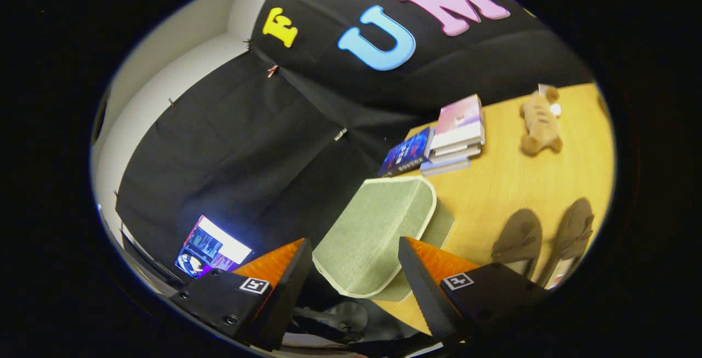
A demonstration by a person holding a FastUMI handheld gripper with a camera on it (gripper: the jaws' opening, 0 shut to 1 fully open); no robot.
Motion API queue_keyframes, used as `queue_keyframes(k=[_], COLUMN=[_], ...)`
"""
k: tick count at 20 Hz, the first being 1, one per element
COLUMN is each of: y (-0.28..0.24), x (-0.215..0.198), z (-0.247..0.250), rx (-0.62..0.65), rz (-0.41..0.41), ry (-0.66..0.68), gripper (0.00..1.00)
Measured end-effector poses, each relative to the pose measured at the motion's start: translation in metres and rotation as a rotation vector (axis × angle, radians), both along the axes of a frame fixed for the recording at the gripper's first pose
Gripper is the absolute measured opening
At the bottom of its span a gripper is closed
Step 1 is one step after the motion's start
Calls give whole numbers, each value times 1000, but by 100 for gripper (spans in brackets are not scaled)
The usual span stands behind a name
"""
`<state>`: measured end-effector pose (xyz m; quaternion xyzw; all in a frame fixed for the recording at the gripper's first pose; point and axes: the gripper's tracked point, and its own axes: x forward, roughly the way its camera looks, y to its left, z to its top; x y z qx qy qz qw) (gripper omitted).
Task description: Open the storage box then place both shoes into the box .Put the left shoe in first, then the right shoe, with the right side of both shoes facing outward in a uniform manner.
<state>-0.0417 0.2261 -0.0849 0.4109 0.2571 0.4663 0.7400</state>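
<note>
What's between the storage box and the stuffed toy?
In the gripper view, a stack of books sits between the storage box and stuffed toy.

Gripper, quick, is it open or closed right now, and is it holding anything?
Gripper: open, holding nothing; the green box lid sits between and just ahead of its fingers, with no visible grip on it.

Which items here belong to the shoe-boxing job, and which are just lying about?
Job: green storage box, lid closed, between the open gripper jaws; two brown shoes on the table.
Lying about: stack of books, blue book, plush toy, lit screen.
</note>
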Motion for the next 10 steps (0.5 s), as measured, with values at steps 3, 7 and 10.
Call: queue_keyframes(k=[3, 7, 10], y=[17, 33, 43], x=[1, 10, 19], z=[-32, -61, -70], rx=[46, 164, 274], rz=[79, 180, 229], ry=[106, 281, 407], gripper=[98, 98, 97])
